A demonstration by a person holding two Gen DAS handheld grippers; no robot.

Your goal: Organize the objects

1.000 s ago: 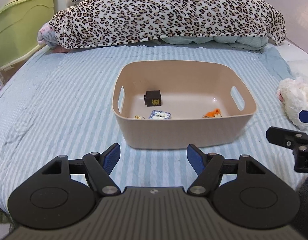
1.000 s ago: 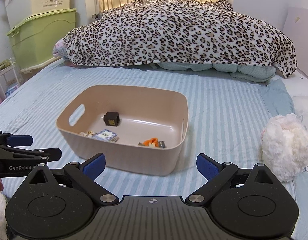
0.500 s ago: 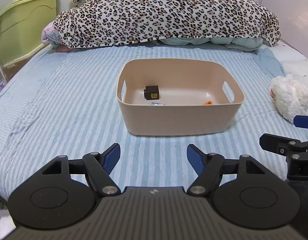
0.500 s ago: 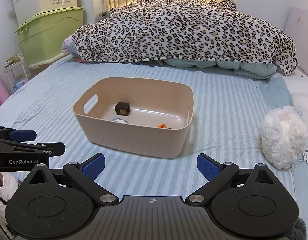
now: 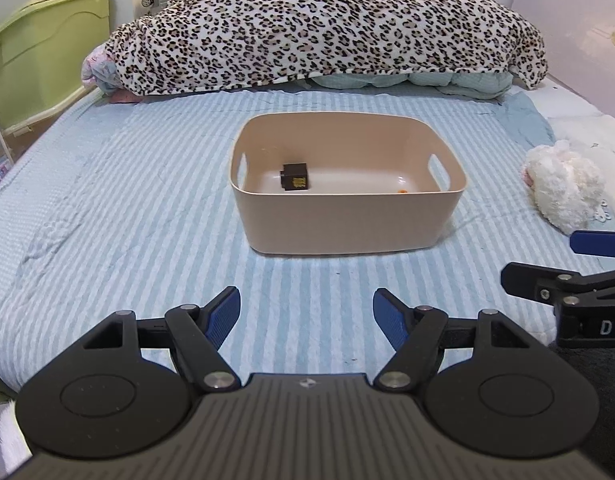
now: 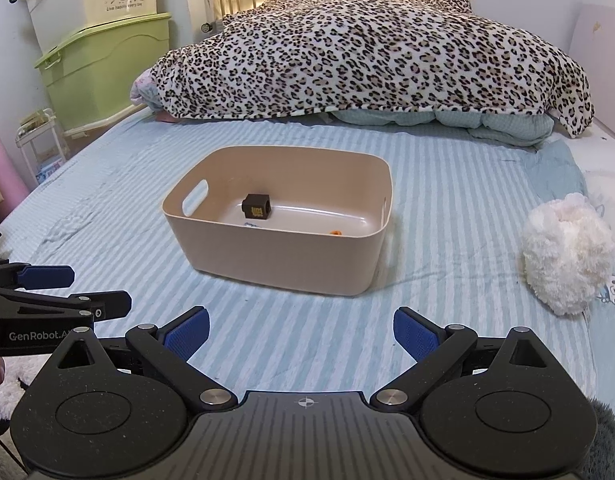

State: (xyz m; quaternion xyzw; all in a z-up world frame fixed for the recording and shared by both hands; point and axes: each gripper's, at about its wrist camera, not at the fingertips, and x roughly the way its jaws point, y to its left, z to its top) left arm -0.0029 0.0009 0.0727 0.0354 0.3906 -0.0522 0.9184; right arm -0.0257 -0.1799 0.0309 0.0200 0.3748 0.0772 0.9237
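Both tools have drawn back since a second ago, so the beige bin (image 5: 347,216) sits farther off on the striped bed (image 5: 107,216). Inside it a dark cube (image 5: 295,176) stands near the left handle, with an orange scrap (image 6: 335,233) barely showing over the near wall. Well right lies a white plush toy (image 6: 565,254). Left tool (image 5: 306,311) and right tool (image 6: 300,330) are spread, pinching nothing.

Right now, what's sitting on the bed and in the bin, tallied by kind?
Beige bin: 1
Black cube in the bin: 1
Orange item, mostly hidden by the bin's front wall: 1
White fluffy plush on the striped sheet: 1
Leopard-print blanket: 1
Total: 5
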